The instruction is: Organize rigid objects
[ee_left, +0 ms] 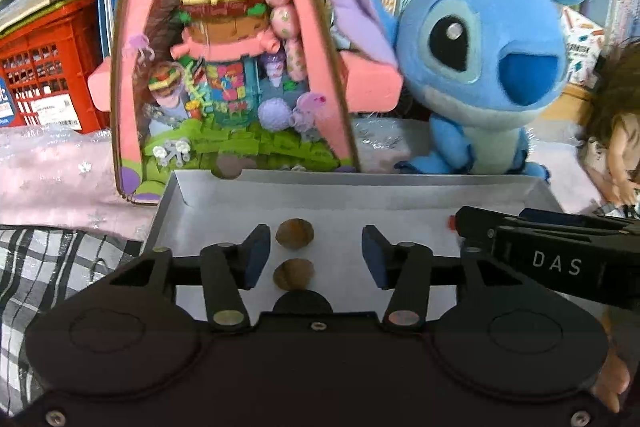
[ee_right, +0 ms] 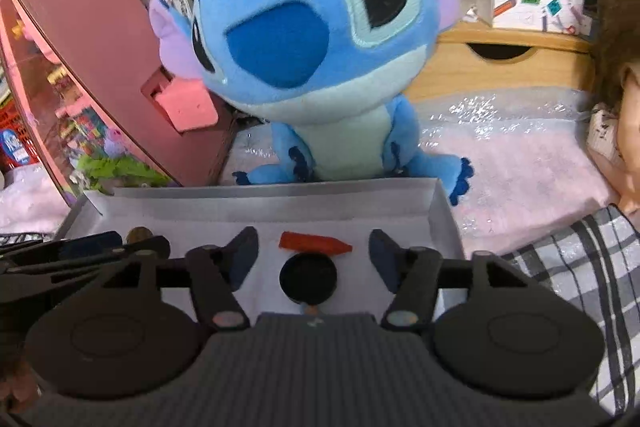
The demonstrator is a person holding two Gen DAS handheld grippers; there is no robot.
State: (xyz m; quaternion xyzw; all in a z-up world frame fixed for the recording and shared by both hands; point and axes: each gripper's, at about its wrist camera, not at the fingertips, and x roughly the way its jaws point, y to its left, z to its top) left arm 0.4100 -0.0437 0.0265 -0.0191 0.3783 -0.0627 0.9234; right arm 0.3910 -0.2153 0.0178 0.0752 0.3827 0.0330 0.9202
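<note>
Brown and round, two small discs point(ee_left: 294, 233) are seen lying flat on the white floor of a shallow grey box point(ee_left: 360, 191) in the left wrist view, one behind the other, between the spread fingers of the left gripper point(ee_left: 315, 259), which aren't touching either disc. A blue plush toy point(ee_left: 480, 39) and a pink toy package point(ee_left: 236, 67) are parked right behind the box. In the right wrist view, a red crayon-like piece point(ee_right: 314, 242) is found on the box floor between the wide-open fingers of the right gripper point(ee_right: 313, 259), nothing gripped. A checked cloth point(ee_right: 580, 267) is spotted beside the box.
</note>
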